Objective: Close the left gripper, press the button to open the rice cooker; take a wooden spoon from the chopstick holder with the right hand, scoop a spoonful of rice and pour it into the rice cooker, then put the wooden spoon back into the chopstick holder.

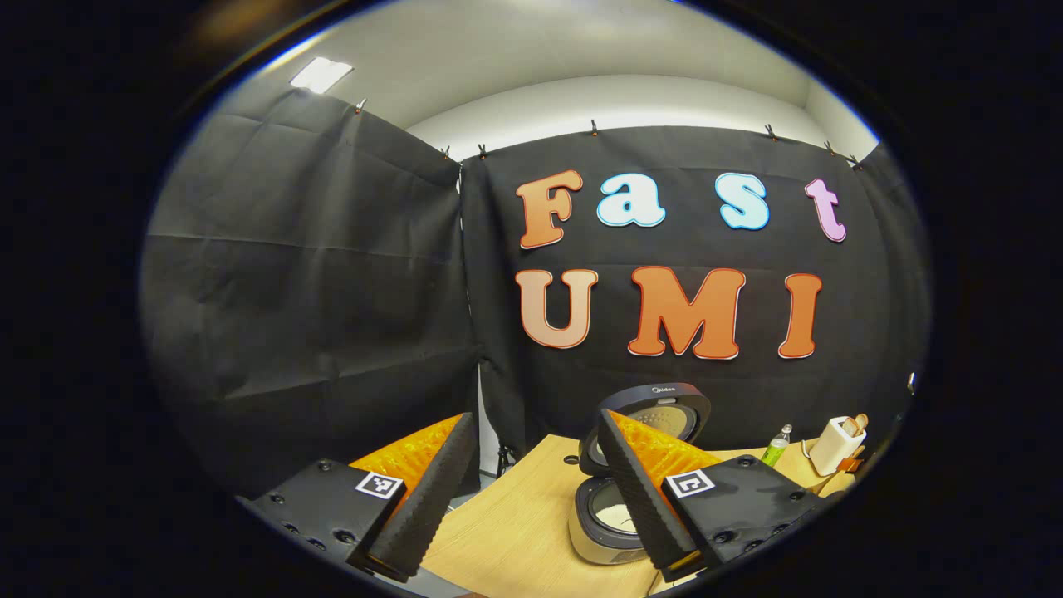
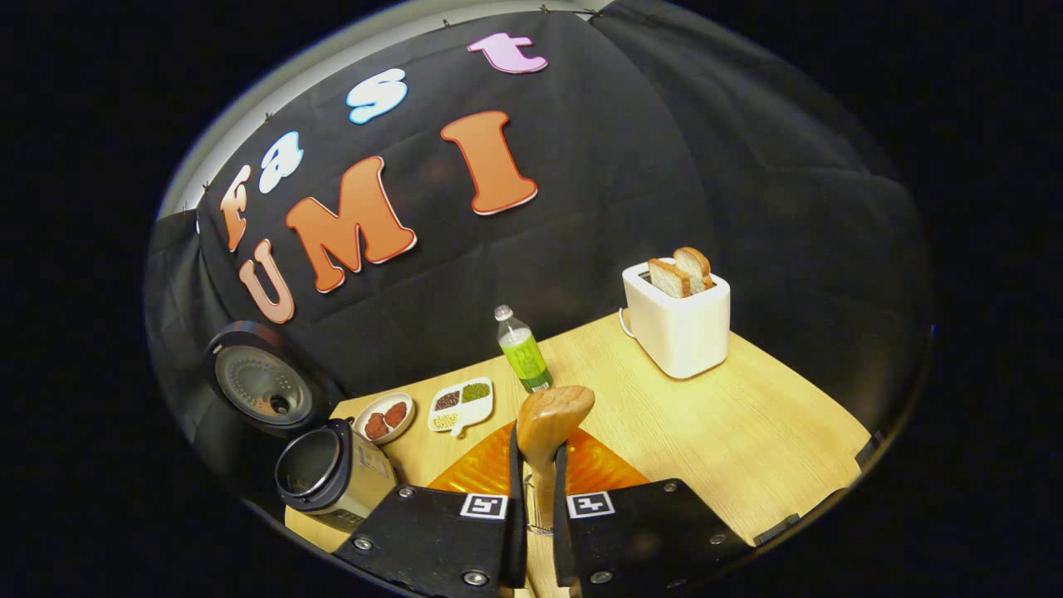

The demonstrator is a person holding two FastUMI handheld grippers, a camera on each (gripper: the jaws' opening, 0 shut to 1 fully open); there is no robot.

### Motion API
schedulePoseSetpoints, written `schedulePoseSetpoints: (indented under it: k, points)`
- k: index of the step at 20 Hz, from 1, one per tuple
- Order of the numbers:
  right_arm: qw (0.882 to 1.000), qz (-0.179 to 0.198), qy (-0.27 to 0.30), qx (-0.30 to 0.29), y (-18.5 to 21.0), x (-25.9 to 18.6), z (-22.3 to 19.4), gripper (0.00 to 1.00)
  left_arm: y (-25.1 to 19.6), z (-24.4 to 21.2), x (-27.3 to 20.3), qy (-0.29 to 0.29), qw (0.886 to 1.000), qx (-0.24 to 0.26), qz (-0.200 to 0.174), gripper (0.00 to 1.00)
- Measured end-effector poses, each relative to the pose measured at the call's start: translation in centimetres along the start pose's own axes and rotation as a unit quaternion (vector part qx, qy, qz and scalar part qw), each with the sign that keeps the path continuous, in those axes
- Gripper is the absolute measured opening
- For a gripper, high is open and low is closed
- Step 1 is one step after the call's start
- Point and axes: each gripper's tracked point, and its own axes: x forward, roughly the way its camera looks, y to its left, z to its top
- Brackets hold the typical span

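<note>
**Spoon in the grip, cooker lid up**

We start at the bottom centre of the right gripper view, where the right gripper has its two fingers pinched tight on the handle of the wooden spoon; the bowl of the spoon stands up just above the fingertips, and we cannot tell from this angle whether it carries any rice; a little farther back, left of centre, we pick out the divided dish of grains and the small plate beside it on the table; at lower left sits the rice cooker, its lid thrown back against the cloth; the green bottle stands mid-frame, and the toaster with two slices is well apart at the right.

Over in the left gripper view, the left gripper hangs with its fingers spread wide and nothing between them; past them the rice cooker shows its open pot at lower centre; far right, the chopstick holder waits by the table's edge.

We judge the button step done and the spoon step in hand; next comes either the scoop or the pour, which calls for keeping the spoon level on the way across to the pot, then tipping it over the opening.
</note>
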Motion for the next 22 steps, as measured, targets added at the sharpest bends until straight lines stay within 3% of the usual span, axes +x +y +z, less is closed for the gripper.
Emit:
schedulePoseSetpoints:
  k: [6,10,16,22]
  points:
    - [0.999,0.006,-0.045,-0.021,4.4,-5.2,1.8,0.12,1.1,-0.5,2.7,-0.002,0.999,-0.012,-0.046,1.0]
    - [0.997,0.002,-0.055,-0.051,7.1,-7.8,0.5,0.12,1.8,-1.4,4.1,0.008,0.996,-0.027,-0.079,1.0]
    - [0.995,0.009,-0.051,-0.091,11.0,-10.4,-3.7,0.12,4.0,-2.1,5.4,0.01,0.994,-0.026,-0.108,1.0]
    - [0.977,-0.031,-0.016,-0.213,11.5,-11.0,-9.7,0.12,6.5,-2.8,5.8,0.016,0.993,-0.012,-0.118,1.0]
